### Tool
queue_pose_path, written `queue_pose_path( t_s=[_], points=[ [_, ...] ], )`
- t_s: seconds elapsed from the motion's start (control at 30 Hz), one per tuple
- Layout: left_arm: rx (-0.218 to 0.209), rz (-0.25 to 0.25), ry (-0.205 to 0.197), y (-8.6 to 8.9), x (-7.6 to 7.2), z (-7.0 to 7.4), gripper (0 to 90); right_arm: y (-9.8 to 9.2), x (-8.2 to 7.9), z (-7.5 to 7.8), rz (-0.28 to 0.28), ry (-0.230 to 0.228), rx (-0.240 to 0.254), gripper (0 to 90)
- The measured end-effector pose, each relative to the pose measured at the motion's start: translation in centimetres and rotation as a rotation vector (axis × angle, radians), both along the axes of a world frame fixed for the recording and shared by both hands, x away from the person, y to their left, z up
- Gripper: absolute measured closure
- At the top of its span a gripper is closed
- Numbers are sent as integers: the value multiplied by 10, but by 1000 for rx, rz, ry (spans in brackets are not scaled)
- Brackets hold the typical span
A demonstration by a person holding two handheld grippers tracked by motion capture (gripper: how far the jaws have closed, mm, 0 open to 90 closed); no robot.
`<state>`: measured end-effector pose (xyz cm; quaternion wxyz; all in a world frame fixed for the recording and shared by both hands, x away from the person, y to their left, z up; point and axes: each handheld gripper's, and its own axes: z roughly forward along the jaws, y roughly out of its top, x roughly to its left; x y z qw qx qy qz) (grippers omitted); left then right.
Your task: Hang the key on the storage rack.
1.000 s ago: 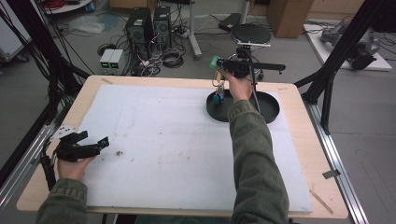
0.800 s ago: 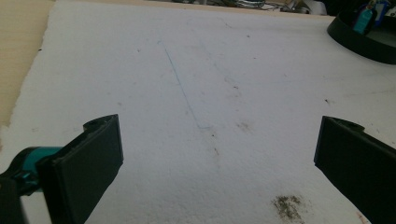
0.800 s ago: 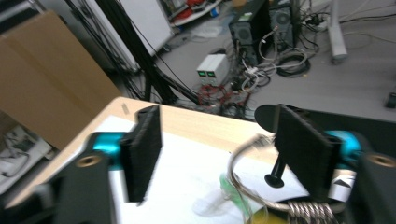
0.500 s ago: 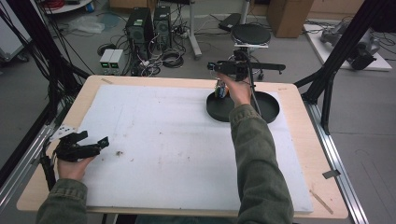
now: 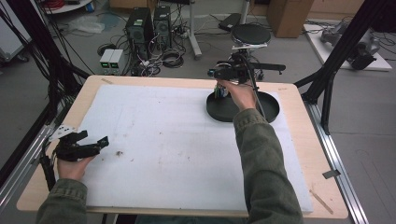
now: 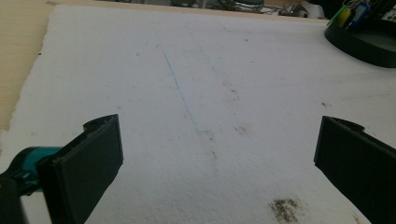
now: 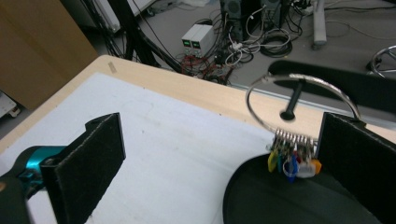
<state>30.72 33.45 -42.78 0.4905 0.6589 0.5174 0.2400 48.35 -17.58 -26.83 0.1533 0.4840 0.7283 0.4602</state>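
right gripper jaws spread wide, having just been opening; nothing pressed between the pads. between them, close against the right-hand jaw in the right gripper view, a large metal key ring strung with a bunch of coloured tags — yellow, blue, green, white, orange. cannot tell whether the ring leans on that jaw or merely passes in front of it. tags hanging just over the rim of a round black tray, ring standing up above them. in the high view, the same gripper held over the far rim of the tray, the tags a small coloured spot at the tray's far-left rim, beside the hand. tray near the far right corner of the worktop, partly on the white sheet covering most of it.

left gripper jaws also wide apart, empty, only stained white sheet between them, a thin blue line and some brown specks on it. far off at the top right of the left gripper view, the tray and the tags. in the high view, left gripper low at the left edge of the worktop, toward the near corner, held in the left hand, well apart from the tray.
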Motion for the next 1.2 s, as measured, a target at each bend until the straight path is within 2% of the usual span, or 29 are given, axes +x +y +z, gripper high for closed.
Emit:
queue_pose_path(
  t_s=[0.1,0.27,0.5,0.57,0.7,0.77,0.83,1.03,1.2],
  points=[
    [18,-7,2,-2,0,0,17,-6,-7,-1,-9,10,-14,4],
    [18,-6,0,-2,0,0,17,-11,-19,8,-3,19,-34,4],
    [7,-1,-2,-1,-1,1,17,-16,-35,20,9,10,-51,4],
    [6,-1,-5,-1,-1,1,17,-18,-40,22,5,-7,-45,4],
    [1,3,-7,0,-2,2,17,-26,-49,18,-4,-6,-46,4],
    [-3,7,-8,0,-2,2,17,-30,-53,17,-10,-7,-63,4],
    [-4,6,-10,1,-2,2,17,-34,-57,17,-12,-16,-49,4],
    [-4,6,-8,1,-2,2,17,-48,-74,14,-16,-16,-62,4],
    [-2,5,-9,0,-2,2,17,-62,-90,10,-28,-46,-19,4]
  ],
)
